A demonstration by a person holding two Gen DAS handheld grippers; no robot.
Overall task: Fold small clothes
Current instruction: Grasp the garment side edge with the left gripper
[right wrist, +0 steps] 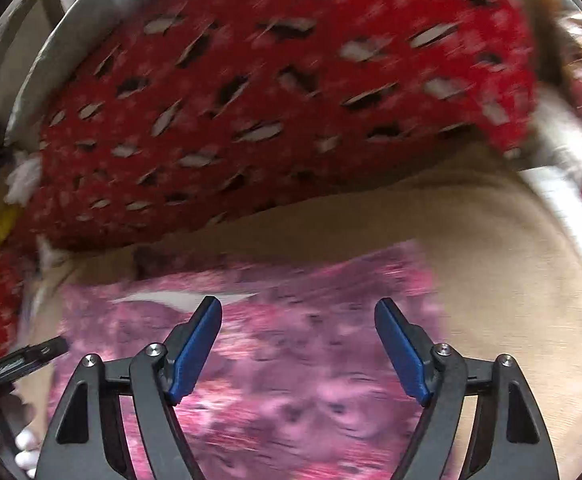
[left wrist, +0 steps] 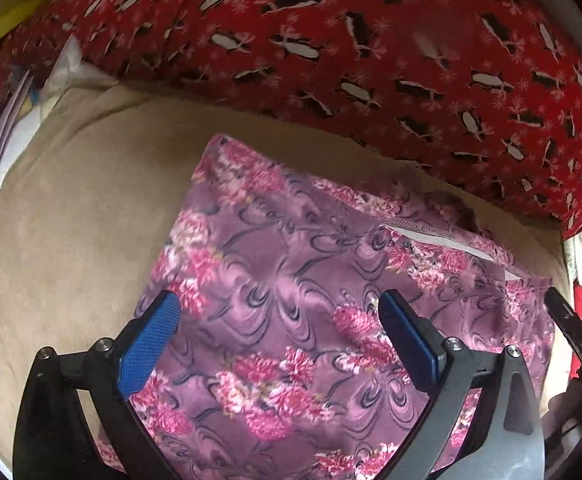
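A small purple garment with pink flowers (left wrist: pixel 291 280) lies folded flat on a beige cover (left wrist: pixel 71 220); a white label shows near its far edge (left wrist: pixel 431 240). My left gripper (left wrist: pixel 279 308) is open and empty just above the garment's near left part. In the blurred right wrist view the same garment (right wrist: pixel 291 360) lies under my right gripper (right wrist: pixel 297 312), which is open and empty above it. The right gripper's finger shows at the right edge of the left wrist view (left wrist: pixel 571 320).
A red blanket with black and white penguins (left wrist: pixel 331 40) lies bunched along the far side, also in the right wrist view (right wrist: pixel 271 100). Papers and white items (left wrist: pixel 11 120) sit at the far left. Beige cover (right wrist: pixel 511 280) extends right of the garment.
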